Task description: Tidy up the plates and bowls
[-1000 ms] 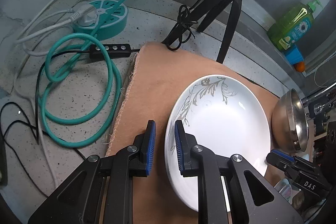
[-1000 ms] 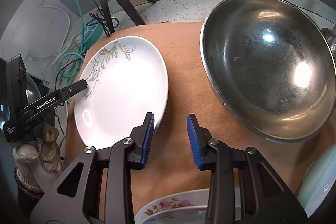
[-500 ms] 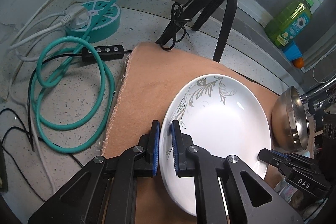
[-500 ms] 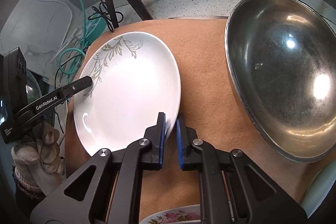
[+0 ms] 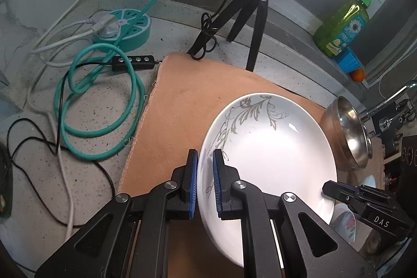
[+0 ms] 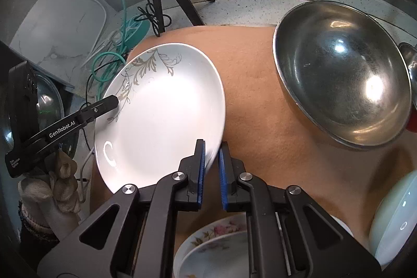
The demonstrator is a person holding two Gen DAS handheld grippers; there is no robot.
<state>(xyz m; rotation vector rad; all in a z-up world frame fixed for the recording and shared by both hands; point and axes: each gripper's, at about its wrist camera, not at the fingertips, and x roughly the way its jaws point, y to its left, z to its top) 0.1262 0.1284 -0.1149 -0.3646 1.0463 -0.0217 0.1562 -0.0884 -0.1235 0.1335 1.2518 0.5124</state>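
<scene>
A white plate with a grey leaf pattern (image 5: 271, 153) is held off the tan mat (image 5: 187, 100), tilted. My left gripper (image 5: 206, 173) is shut on its left rim. My right gripper (image 6: 211, 164) is shut on its opposite rim; the plate fills the left of the right wrist view (image 6: 161, 116). The left gripper shows there at the plate's left edge (image 6: 109, 103). A steel bowl (image 6: 344, 72) sits on the mat to the right, also seen edge-on in the left wrist view (image 5: 349, 132). A floral plate (image 6: 213, 246) lies below my right gripper.
A ring light on a black tripod (image 5: 255, 17) stands behind the mat. Teal cable coils (image 5: 101, 100) and a round power strip (image 5: 125, 28) lie on the counter to the left. A green soap bottle (image 5: 344, 25) stands at the back right. A pale bowl (image 6: 393, 215) is at the right edge.
Both grippers closed on the white plate's opposite rims, and the plate has lifted and tilted off the mat.
</scene>
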